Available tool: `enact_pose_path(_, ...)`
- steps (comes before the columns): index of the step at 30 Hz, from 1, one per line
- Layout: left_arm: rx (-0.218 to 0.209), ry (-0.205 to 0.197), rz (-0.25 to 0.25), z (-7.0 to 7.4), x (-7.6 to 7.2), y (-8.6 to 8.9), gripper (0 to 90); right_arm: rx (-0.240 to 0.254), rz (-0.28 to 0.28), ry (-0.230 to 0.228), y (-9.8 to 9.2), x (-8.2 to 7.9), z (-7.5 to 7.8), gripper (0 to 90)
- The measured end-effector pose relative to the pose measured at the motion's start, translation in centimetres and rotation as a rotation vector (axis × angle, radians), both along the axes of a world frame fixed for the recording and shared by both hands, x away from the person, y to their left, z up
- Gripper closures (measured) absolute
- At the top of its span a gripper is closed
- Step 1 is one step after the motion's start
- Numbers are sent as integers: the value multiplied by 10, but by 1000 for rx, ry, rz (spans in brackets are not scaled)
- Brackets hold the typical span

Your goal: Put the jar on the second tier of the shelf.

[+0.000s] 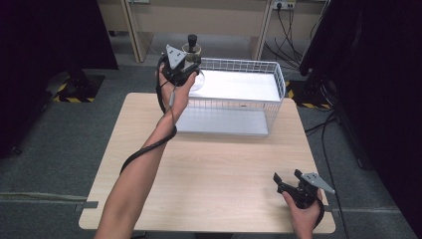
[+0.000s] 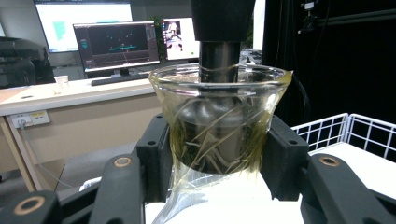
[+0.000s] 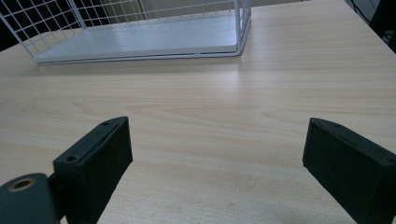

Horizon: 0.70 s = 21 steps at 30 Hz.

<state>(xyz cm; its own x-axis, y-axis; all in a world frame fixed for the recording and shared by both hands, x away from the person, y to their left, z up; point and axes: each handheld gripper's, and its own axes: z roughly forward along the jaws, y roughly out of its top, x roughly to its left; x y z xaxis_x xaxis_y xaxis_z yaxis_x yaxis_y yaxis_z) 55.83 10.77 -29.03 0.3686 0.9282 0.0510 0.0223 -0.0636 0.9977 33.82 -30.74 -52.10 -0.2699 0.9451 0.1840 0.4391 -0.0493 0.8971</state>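
A clear glass flask (image 1: pixel 195 79) with a black stopper (image 1: pixel 192 39) is held up over the near left corner of a white wire basket (image 1: pixel 278 82). My left gripper (image 1: pixel 186 67) is shut on its neck. In the left gripper view both black pads (image 2: pixel 154 154) press the yellowish, taped neck of the flask (image 2: pixel 219 93) under the stopper (image 2: pixel 222 18), with the basket (image 2: pixel 345 126) below and to the right. My right gripper (image 1: pixel 286 181) stands open low over the table's near right corner. Nothing lies between the wide-apart jaws of the right gripper (image 3: pixel 217 154).
The wooden table (image 1: pixel 214 169) carries the basket (image 3: pixel 46 23) at its far side, with bare wood (image 3: pixel 210 107) before it. A black cable (image 1: pixel 149 144) trails along the left forearm. Dark curtains flank the table. A desk with monitors (image 2: pixel 116 46) stands beyond.
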Motion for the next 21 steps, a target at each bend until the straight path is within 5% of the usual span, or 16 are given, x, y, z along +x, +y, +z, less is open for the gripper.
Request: enact_pose_path(21, -8, 40, 21, -10, 21, 0, 503, -2, 3, -3, 0, 0, 0, 85)
